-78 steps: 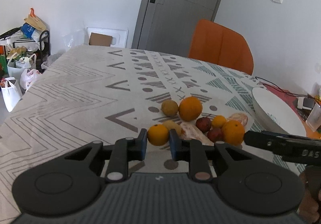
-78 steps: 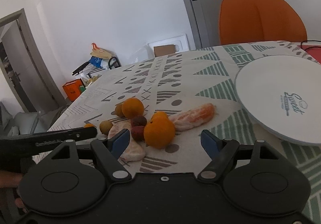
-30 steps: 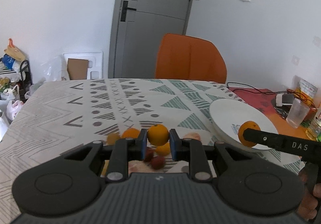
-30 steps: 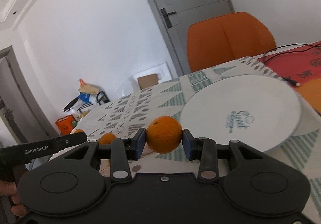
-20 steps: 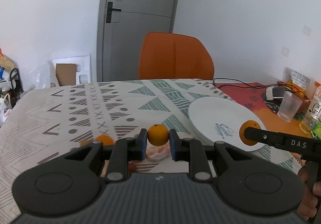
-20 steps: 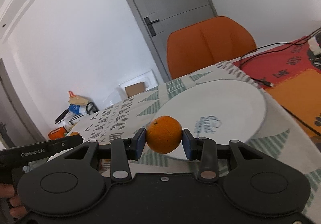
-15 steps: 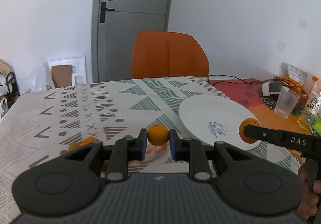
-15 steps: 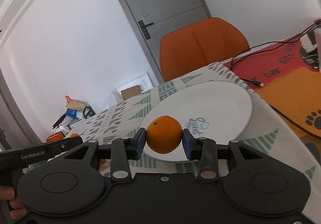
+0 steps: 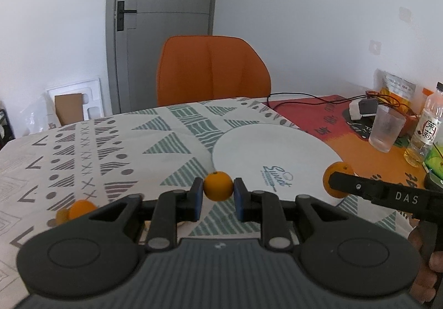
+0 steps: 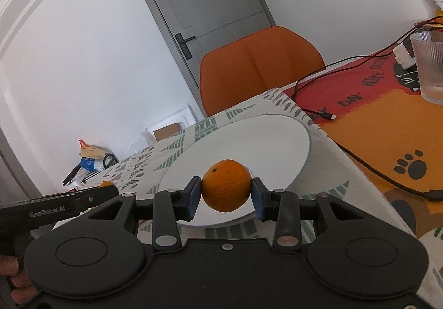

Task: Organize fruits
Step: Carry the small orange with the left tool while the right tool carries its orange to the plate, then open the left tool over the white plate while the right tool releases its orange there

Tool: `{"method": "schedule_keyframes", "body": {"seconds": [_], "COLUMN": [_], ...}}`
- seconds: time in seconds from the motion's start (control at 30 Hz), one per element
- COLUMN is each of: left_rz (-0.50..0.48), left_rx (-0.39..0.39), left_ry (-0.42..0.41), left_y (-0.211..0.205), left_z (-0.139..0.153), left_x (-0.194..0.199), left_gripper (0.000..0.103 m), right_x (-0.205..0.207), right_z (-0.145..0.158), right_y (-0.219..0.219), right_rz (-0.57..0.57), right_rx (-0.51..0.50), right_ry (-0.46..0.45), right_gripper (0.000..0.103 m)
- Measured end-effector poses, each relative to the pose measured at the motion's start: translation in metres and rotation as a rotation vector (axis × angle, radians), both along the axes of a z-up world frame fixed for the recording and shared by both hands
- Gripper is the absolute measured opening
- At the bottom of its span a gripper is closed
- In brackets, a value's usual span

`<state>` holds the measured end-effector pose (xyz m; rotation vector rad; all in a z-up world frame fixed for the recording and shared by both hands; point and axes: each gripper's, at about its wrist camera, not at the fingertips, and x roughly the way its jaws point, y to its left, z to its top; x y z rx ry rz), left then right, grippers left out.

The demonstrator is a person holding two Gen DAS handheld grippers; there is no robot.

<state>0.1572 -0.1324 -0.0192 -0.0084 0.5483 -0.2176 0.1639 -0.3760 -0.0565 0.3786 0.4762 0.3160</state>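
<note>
My left gripper (image 9: pixel 218 195) is shut on a small orange (image 9: pixel 218 186) and holds it above the tablecloth, just left of the white plate (image 9: pixel 277 151). My right gripper (image 10: pixel 226 198) is shut on a bigger orange (image 10: pixel 226 189) and holds it over the near part of the white plate (image 10: pixel 277 148). That bigger orange also shows in the left wrist view (image 9: pixel 336 180), at the plate's right rim. The plate holds no fruit. Another orange (image 9: pixel 80 209) lies on the cloth at the left, partly hidden behind my left gripper.
An orange chair (image 9: pixel 211 70) stands behind the table. To the right, on a red and orange mat, are a glass (image 9: pixel 386 129), a bottle (image 9: pixel 426 129), a charger and a black cable (image 10: pixel 360 159). A grey door is at the back.
Both grippers have lifted from the fruit pile and moved right, each carrying its orange. The right orange now hangs over the plate and the left orange is close to its left edge.
</note>
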Motion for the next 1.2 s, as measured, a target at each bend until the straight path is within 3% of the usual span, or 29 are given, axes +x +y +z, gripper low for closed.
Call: {"method": "schedule_keyframes", "body": {"seconds": [0.77,0.9,0.97,1.03,1.13,1.2], "left_rz": [-0.071,-0.069,-0.059,-0.036,0.015,0.038], "left_rx": [-0.017,-0.034,-0.038,-0.033,-0.022,-0.025], "left_ry": [0.009,0.013,0.016,0.003,-0.023,-0.04], "left_y": [-0.031,-0.029,-0.025,-0.021,-0.012,-0.004], "left_z": [-0.007,-0.003,-0.002,0.0,0.003,0.005], "left_x": [0.029,0.029,0.028,0.026,0.021,0.018], "left_gripper": [0.022,0.03,0.039,0.058,0.072,0.076], "right_x": [0.001,0.001,0.0,0.001,0.0,-0.001], "right_z": [-0.003,-0.003,-0.003,-0.003,-0.002,-0.002], "right_y": [-0.004,-0.003,-0.003,-0.001,0.0,0.002], "right_rz": [-0.018,-0.016,-0.014,-0.012,-0.007,-0.01], "right_rx": [-0.011,-0.007,-0.007,-0.011,-0.002,-0.007], "right_ry": [0.005,0.002,0.0,0.0,0.002,0.004], "right_gripper": [0.045,0.051,0.053,0.055,0.06,0.063]}}
